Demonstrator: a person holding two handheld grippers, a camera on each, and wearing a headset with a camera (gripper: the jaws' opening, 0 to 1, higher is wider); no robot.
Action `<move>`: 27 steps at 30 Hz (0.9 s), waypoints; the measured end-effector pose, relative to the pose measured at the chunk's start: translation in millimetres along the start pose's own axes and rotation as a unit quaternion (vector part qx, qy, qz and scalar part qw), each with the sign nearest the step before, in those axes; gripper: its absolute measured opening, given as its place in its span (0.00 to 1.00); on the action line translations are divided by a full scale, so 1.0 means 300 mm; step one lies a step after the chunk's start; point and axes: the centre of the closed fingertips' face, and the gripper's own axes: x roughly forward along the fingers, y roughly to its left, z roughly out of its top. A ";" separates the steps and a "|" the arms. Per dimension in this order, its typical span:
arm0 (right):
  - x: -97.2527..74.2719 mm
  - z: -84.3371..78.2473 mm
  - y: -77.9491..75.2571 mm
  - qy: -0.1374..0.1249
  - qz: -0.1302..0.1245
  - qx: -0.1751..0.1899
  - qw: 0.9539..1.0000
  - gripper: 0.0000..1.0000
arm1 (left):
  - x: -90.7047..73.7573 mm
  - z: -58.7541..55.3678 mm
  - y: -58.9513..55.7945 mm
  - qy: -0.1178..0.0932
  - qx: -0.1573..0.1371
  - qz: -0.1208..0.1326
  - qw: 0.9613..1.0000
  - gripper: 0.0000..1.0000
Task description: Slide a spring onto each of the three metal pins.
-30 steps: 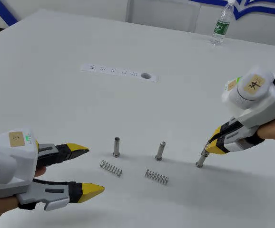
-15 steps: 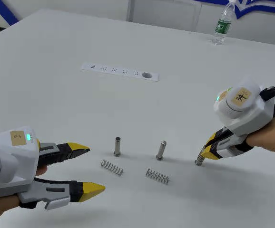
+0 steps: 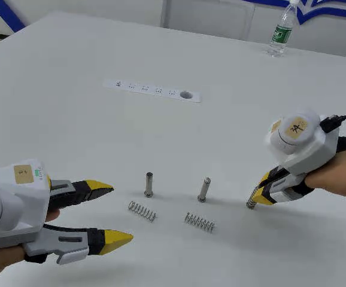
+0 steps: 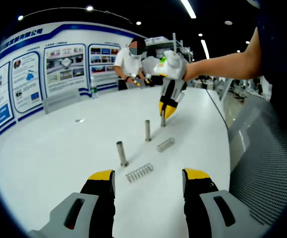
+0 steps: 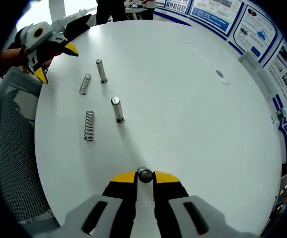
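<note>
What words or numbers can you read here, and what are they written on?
No text is clear enough to quote.
Tan sticker on the left claw: a handwritten mark, too small to read.
Tan label on the right claw: a scribbled mark, unreadable.
Green bottle label: too small.
Wall posters: printed text, blurred.

White housings (image 3: 5, 206), yellow-tipped black tongs (image 3: 121, 214) (paper stickers (image 3: 21, 174))

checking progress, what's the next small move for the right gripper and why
Probably open the right gripper and lift away: its jaws pinch the spring already low on the right pin, and a loose spring lies by the middle pin.
</note>
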 end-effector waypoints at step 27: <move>-0.054 -0.024 0.166 -0.028 0.016 0.024 0.999 0.18 | 0.010 0.019 -0.016 -0.003 0.011 -0.007 1.000 0.56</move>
